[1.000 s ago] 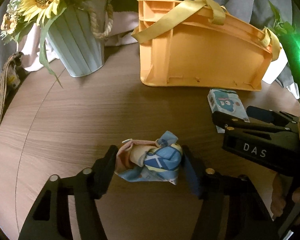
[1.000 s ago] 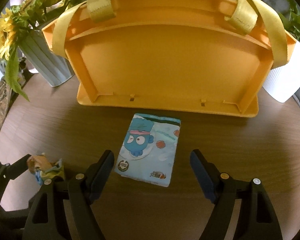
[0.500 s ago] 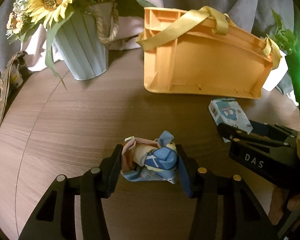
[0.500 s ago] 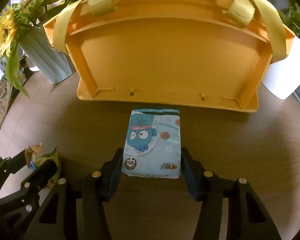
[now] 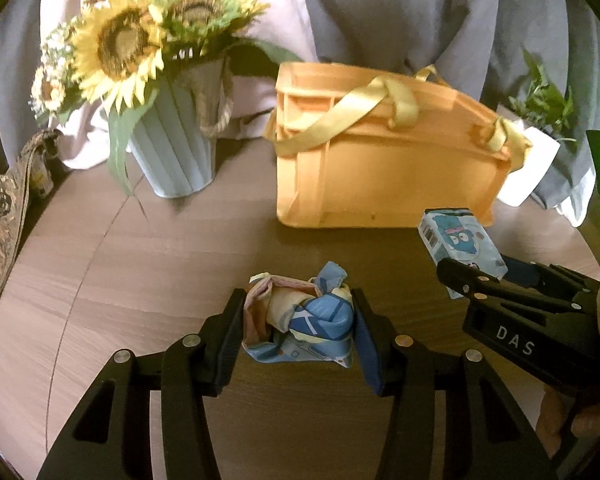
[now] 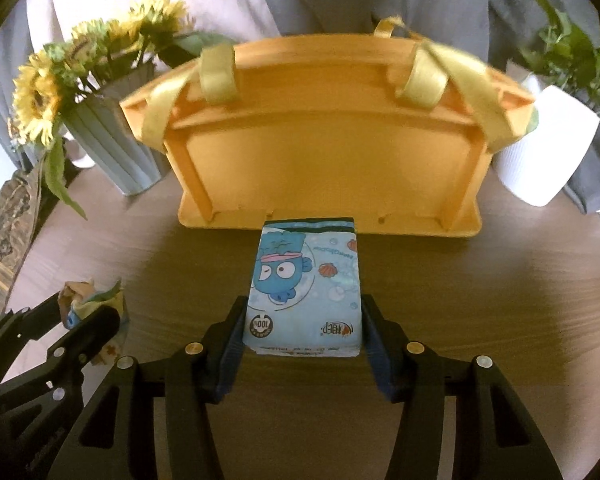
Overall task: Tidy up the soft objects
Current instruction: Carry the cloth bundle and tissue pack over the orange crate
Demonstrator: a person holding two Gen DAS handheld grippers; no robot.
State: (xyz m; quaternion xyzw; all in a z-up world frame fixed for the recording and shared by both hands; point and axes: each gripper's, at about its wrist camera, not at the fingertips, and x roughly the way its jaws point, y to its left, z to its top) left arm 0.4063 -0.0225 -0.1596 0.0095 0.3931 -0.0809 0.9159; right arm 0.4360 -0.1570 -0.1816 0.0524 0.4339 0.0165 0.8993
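Both pickups are made, nothing stowed yet. The left gripper (image 5: 298, 330) has its fingers clenched on the crumpled cloth bundle (image 5: 300, 320), over the middle of the tabletop (image 5: 140, 264). The right gripper (image 6: 303, 338) has its fingers clamped on the sides of the blue tissue pack (image 6: 304, 280), whose far end sits just short of the orange basket (image 6: 320, 160) by the tabletop's far edge. I'd call this the halfway mark: both soft things in hand, both likely bound for that basket. What is inside it cannot be seen. Watch the yellow straps (image 6: 440, 80) draped over the near rim; they could snag a drop. Sunflower vase (image 5: 172, 152) stands left of the basket, a white plant pot (image 6: 548, 152) right, both close enough to crowd the approach.
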